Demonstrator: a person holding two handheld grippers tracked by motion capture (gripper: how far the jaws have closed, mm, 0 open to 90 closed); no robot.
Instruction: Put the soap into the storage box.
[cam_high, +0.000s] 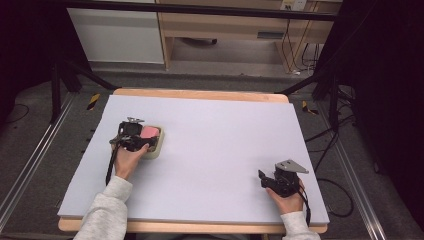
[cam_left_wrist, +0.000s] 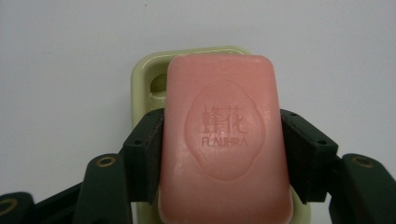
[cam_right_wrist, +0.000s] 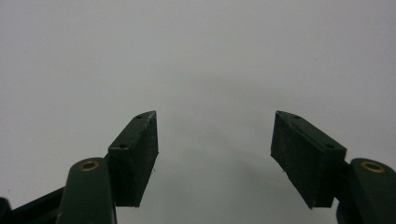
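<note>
**Pink soap bar caught between jaws over its dish**

A pink soap bar (cam_left_wrist: 224, 135), stamped with raised lettering, is sitting at the centre of the left gripper view, directly over a pale green soap dish (cam_left_wrist: 142, 77) whose rim is peeking out at the upper left of the frame. The left gripper (cam_left_wrist: 223, 144) is pressing its two black jaws against the bar's long sides, apparently to keep the slippery block square; whether the bar is resting in the dish or hanging just above it cannot be told. In the high view the dish is lying at the left of the lavender table mat (cam_high: 215, 145). At lower right, the right gripper (cam_high: 267, 181) is waiting with jaws spread wide, holding nothing.
</note>
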